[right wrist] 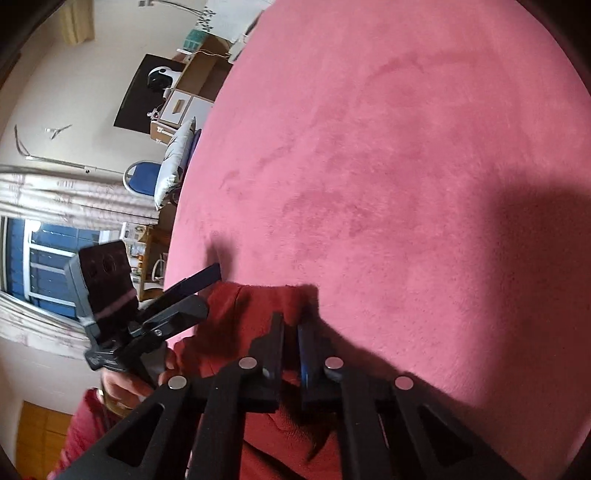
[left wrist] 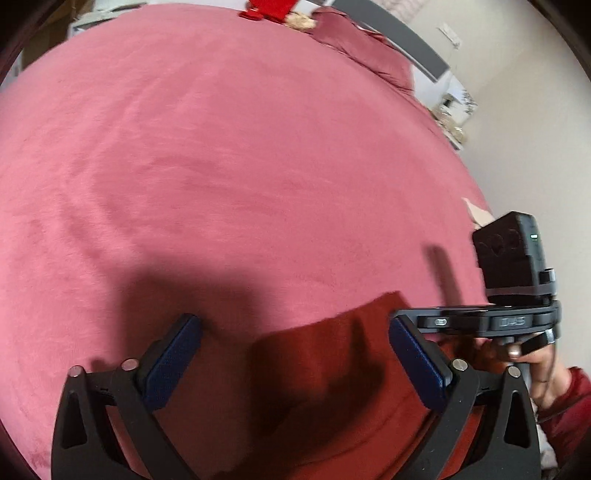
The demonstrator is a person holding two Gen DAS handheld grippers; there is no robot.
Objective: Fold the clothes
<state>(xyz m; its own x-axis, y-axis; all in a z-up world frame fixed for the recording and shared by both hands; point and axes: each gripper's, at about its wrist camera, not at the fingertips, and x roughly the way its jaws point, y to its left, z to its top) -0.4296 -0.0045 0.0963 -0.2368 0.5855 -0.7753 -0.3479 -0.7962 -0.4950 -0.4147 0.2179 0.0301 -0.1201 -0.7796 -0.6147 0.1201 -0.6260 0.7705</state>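
Observation:
A dark red garment [left wrist: 332, 369] lies at the near edge of the pink bedspread [left wrist: 221, 147]. My left gripper [left wrist: 295, 321] is open just above it, its blue-padded fingers [left wrist: 173, 358] standing wide on either side of the cloth. In the right wrist view my right gripper [right wrist: 291, 325] is shut on a bunched fold of the red garment [right wrist: 258, 306], lifting it slightly off the bedspread [right wrist: 406, 147]. The left gripper [right wrist: 210, 288] shows there too, open beside the cloth's left edge. The lower part of the garment is hidden under the gripper frames.
A matching pillow [left wrist: 362, 48] and a bright red item [left wrist: 269, 9] sit at the bed's far end, with a nightstand [left wrist: 454, 107] beyond. A blue chair [right wrist: 144, 181], boxes [right wrist: 199, 77] and a window [right wrist: 48, 266] stand off the bed. A hand [right wrist: 122, 384] in a red sleeve holds the left gripper.

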